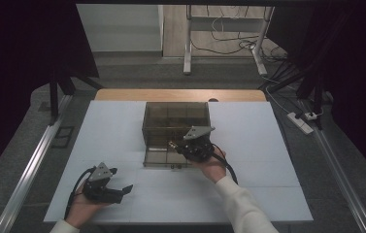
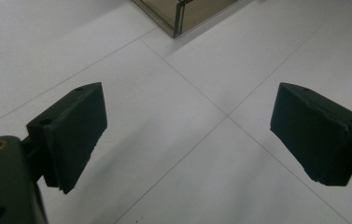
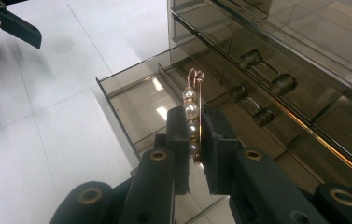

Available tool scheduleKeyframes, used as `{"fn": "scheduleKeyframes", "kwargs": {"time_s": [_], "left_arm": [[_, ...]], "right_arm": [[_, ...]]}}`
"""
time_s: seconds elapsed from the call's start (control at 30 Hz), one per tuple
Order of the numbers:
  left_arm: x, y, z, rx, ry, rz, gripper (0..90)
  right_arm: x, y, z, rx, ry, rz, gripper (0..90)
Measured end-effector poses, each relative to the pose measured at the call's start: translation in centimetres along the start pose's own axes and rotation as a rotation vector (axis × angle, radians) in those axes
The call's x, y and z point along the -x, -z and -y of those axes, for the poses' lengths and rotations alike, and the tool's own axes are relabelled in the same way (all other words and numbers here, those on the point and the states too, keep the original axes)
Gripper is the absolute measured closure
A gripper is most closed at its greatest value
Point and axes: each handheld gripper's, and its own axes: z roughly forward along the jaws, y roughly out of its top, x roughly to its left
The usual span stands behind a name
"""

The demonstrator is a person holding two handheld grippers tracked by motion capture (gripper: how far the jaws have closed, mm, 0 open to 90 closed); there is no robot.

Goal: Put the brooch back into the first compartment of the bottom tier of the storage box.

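A smoked see-through drawer box stands mid-table, its lower drawer pulled out toward me. My right gripper hovers over that open drawer, shut on a gold pin set with pearls that sticks up between its jaws. My left gripper rests low at the front left of the white table, held in a hand. Its jaws stand wide apart over bare white surface, with a corner of the drawer box farther ahead.
The box front carries small round knobs on its shut drawers. Beyond the table's far wooden edge are a desk frame and cables on the floor. A power strip lies to the right. Metal rails run along both sides.
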Motion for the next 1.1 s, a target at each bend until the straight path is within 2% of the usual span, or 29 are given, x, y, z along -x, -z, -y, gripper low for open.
{"fn": "scheduleKeyframes", "kwargs": {"time_s": [1.1], "left_arm": [[0.1, -0.1, 0.0, -0.002, -0.008, 0.002, 10.7]], "right_arm": [[-2.4, -4.5, -2.0, -0.029, 0.062, -0.064, 81.4]]}}
